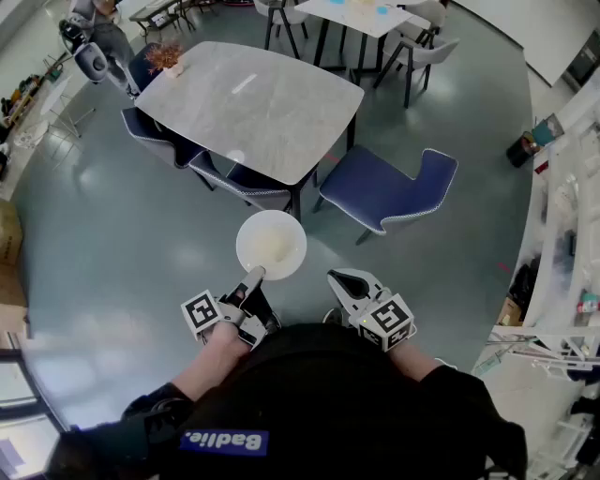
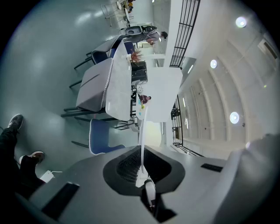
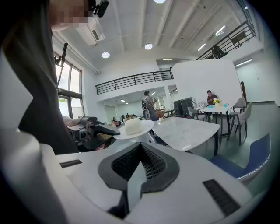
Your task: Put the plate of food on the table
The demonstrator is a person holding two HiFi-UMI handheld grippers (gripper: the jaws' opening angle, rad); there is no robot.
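Note:
A white plate (image 1: 271, 246) with a pale mound of food hangs level over the floor, short of the grey marble table (image 1: 253, 103). My left gripper (image 1: 255, 275) is shut on the plate's near rim. In the left gripper view that rim (image 2: 142, 140) runs edge-on between the jaws of the left gripper (image 2: 142, 164), with the table (image 2: 119, 87) ahead. My right gripper (image 1: 339, 278) is beside the plate, shut and holding nothing. From the right gripper (image 3: 139, 165) I see the plate (image 3: 133, 127), the left gripper (image 3: 104, 130) and the table (image 3: 186, 131).
A blue chair (image 1: 384, 192) stands pulled out at the table's near right corner. More chairs (image 1: 239, 183) are tucked along its left side. A small plant (image 1: 164, 56) sits on the far corner. Behind is a white table (image 1: 361, 14); shelving (image 1: 572, 216) lines the right.

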